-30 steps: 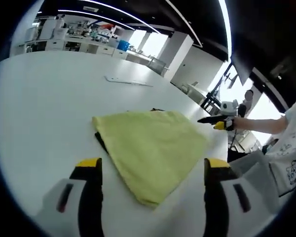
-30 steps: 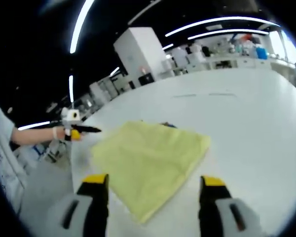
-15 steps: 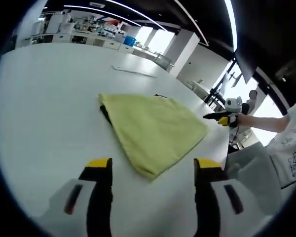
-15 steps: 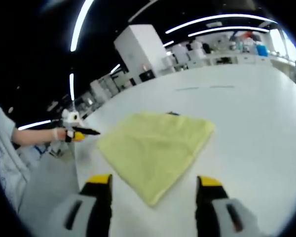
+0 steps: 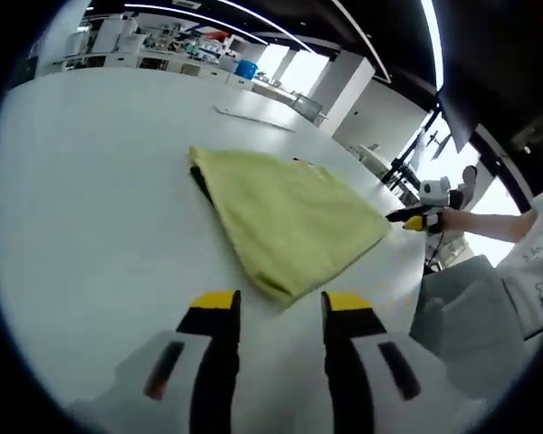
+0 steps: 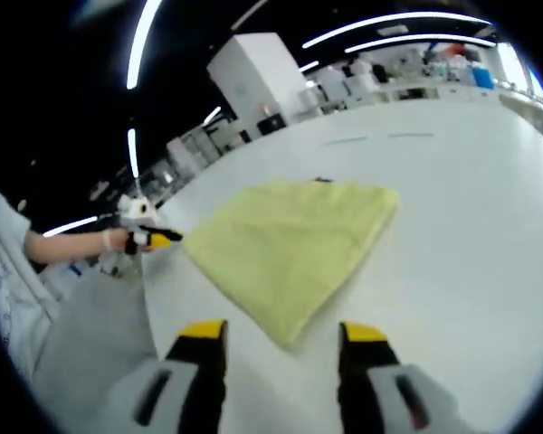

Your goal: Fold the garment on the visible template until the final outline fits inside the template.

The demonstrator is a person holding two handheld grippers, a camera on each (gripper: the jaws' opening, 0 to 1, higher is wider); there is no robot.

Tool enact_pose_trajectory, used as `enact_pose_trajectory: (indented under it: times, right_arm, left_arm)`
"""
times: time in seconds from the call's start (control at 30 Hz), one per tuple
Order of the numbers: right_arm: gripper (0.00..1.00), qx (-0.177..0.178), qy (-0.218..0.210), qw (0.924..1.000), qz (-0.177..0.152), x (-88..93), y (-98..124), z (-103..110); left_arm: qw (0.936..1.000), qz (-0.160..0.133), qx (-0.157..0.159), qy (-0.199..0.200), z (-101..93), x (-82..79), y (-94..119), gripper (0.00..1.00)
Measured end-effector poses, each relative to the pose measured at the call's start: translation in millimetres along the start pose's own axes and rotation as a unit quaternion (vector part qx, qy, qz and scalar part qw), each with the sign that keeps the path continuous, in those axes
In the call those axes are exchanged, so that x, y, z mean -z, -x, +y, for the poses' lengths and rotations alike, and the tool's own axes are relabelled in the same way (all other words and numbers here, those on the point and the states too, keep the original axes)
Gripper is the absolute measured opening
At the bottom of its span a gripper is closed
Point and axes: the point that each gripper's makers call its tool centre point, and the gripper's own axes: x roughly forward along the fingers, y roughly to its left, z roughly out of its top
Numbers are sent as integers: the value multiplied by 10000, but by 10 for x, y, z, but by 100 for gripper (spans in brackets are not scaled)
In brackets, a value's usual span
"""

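Both jaw gaps narrowed since earlier frames: left gripper (image 5: 281, 307) and right gripper (image 6: 282, 333) now part-closed, small gap kept, nothing held. One garment (image 5: 285, 217), yellow, folded, lying flat on white table (image 5: 81, 199); dark template edge seen under garment's far-left side in left gripper view, otherwise covered. Garment's near corner just ahead of left fingertips (image 5: 215, 302), not touched; same corner just ahead of right fingertips (image 6: 203, 330), clear of them. Two grippers counted; right gripper held beyond garment's right edge in left gripper view.
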Motion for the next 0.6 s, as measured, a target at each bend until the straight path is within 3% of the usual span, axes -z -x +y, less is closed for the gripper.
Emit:
enact_pose_trajectory:
  times: [0.6]
  right_arm:
    - [13, -118, -92, 9999, 83, 92, -100, 70]
  left_arm:
    - [10000, 32, 36, -9, 95, 81, -34, 6]
